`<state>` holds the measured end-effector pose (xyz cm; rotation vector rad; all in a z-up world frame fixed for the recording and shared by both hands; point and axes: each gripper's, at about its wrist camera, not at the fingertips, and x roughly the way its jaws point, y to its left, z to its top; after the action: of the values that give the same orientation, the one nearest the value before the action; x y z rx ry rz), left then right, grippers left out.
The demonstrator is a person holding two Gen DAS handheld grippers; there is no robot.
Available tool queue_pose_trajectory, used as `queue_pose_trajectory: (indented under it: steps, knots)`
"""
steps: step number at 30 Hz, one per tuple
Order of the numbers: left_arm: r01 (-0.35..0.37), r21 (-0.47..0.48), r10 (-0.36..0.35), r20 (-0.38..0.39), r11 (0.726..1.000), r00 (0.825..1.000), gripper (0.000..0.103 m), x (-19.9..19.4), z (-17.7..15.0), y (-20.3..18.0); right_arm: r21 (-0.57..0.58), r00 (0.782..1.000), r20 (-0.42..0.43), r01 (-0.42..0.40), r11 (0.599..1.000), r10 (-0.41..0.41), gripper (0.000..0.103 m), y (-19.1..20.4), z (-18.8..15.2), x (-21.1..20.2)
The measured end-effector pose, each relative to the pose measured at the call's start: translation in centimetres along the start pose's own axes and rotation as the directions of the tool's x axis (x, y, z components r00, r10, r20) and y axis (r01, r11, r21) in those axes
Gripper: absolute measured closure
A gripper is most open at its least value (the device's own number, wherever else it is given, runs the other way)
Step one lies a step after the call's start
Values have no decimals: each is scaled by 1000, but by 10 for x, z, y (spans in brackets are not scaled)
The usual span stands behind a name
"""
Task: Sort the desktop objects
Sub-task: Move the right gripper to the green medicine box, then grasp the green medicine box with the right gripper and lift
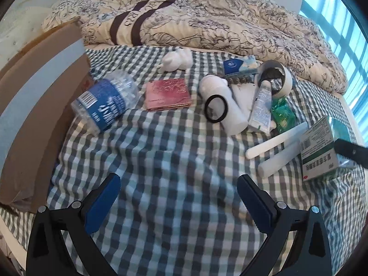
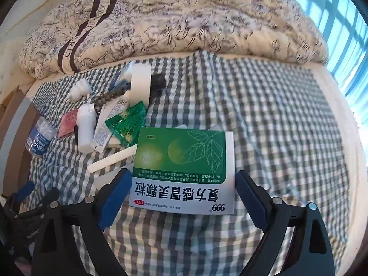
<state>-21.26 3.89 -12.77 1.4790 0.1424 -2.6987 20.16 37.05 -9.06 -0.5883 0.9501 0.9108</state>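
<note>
A green and white medicine box (image 2: pixel 184 168) lies on the checked sheet between the blue pads of my right gripper (image 2: pixel 181 176). The jaws stand wide, with a thin gap at the right pad, so the gripper is open. In the left wrist view the same box (image 1: pixel 319 149) sits tilted at the right by two white rods (image 1: pixel 276 142). My left gripper (image 1: pixel 179 180) hangs open over bare sheet, nothing between its fingers. Beyond it lie a crushed water bottle (image 1: pixel 105 105), a red booklet (image 1: pixel 169 94), a white bottle (image 1: pixel 227 105) with a black ring, a tube (image 1: pixel 262 108) and a green sachet (image 1: pixel 281 113).
A cardboard box (image 1: pixel 34 115) stands along the left edge of the bed. A flowered quilt (image 1: pixel 207 23) is heaped across the back. A tape roll (image 1: pixel 278 78), a blue tissue pack (image 1: pixel 239 64), beads and a white figurine (image 1: pixel 177 61) lie behind the pile. A window is at the right.
</note>
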Motion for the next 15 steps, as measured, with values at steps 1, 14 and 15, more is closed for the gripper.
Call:
queue_pose_trajectory:
  steps: [1,14,15]
  knots:
    - [2,4,-2,5,1000,1000,0,1,2,-2,3,1000,-1,-5,1000,5,7,1,-1,2]
    - [3,-5,-3,-23,1000,1000,0,25,1,-7,-15,998,59,-30,999,31,0,21,-2,21]
    - [0,-9,0,-29,1000,1000,0,27,1,-6,-1,998,58,-39,999,39,0,18,0,23]
